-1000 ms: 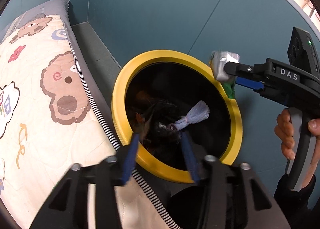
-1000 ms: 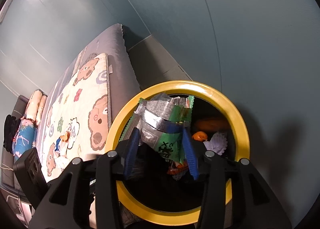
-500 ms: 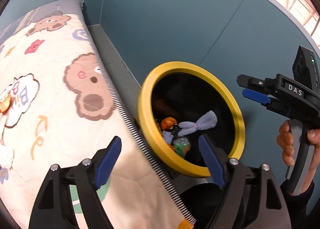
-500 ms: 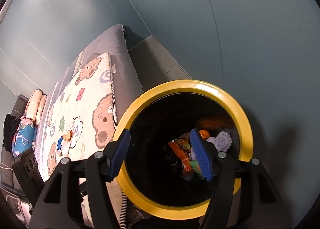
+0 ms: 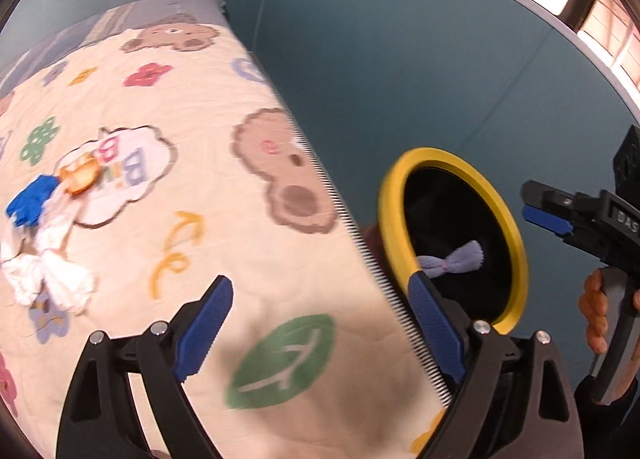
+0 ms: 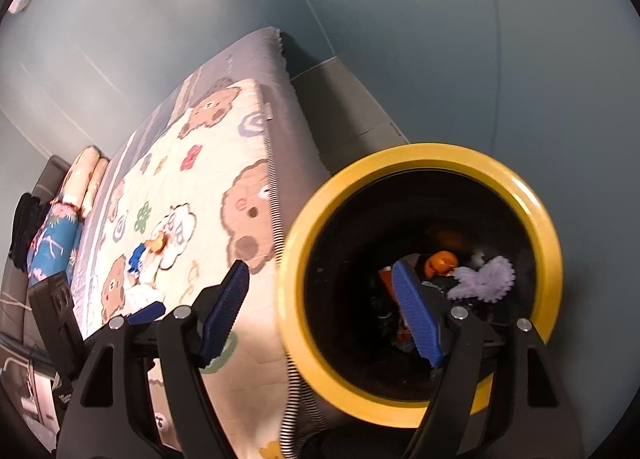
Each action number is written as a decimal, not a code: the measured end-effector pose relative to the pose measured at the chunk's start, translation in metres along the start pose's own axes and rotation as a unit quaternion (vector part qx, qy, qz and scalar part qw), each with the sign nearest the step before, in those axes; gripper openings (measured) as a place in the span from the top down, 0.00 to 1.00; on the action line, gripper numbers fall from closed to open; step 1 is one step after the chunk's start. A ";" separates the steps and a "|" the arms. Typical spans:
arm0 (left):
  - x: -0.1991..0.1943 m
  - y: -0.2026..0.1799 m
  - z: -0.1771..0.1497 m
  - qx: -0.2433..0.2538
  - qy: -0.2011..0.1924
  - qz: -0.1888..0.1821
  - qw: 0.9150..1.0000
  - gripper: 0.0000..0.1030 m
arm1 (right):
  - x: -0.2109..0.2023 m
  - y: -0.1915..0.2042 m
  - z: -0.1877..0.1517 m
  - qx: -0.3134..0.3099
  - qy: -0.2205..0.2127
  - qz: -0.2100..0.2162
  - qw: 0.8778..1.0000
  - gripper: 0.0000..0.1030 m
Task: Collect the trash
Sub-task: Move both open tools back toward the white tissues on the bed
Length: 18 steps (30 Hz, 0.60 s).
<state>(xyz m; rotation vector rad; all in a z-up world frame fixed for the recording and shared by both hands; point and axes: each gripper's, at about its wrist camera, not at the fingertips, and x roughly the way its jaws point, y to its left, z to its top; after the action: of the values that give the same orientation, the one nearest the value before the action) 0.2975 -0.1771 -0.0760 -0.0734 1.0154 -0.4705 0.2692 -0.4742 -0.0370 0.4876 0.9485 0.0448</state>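
The black bin with a yellow rim point(image 5: 516, 243) point(image 6: 420, 157) stands beside the bed. Inside lie a purple wrapper point(image 5: 452, 263) point(image 6: 486, 279) and an orange piece point(image 6: 442, 261). More trash lies on the quilt: white tissues point(image 5: 48, 279), a blue wrapper point(image 5: 28, 199) and an orange piece point(image 5: 80, 175), which show as a small trash pile point(image 6: 148, 259) in the right wrist view. My left gripper point(image 5: 320, 323) hangs over the quilt's edge, its jaws opening with nothing between them. My right gripper point(image 6: 320, 313) point(image 5: 534, 205) straddles the bin's left rim, its jaws opening and empty.
The quilt with bear prints point(image 5: 200, 219) covers a grey mattress point(image 6: 288, 107). Teal walls point(image 5: 400, 59) close in behind the bin. Pillows point(image 6: 80, 179) lie at the bed's far end. A hand point(image 5: 596, 307) holds the right gripper's handle.
The silver-green packet has left the right gripper and the purple wrapper now lies in the bin. Both jaws have widened. The left view has swung from the bin to the quilt.
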 end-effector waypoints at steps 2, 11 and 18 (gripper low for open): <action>-0.004 0.013 -0.002 -0.008 -0.003 0.011 1.000 0.17 | 0.001 0.011 -0.001 -0.009 0.001 0.004 1.000 0.31; -0.031 0.089 -0.012 -0.058 -0.012 0.059 0.997 0.17 | 0.017 0.071 -0.005 -0.054 0.017 0.026 0.998 0.30; -0.047 0.154 -0.020 -0.096 -0.018 0.105 0.990 0.17 | 0.035 0.123 -0.012 -0.095 0.031 0.046 0.994 0.30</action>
<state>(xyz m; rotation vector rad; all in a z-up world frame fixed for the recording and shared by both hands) 0.3130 -0.0166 -0.0909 -0.1448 1.0191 -0.1770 0.3020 -0.3516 -0.0181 0.3556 0.9718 0.2335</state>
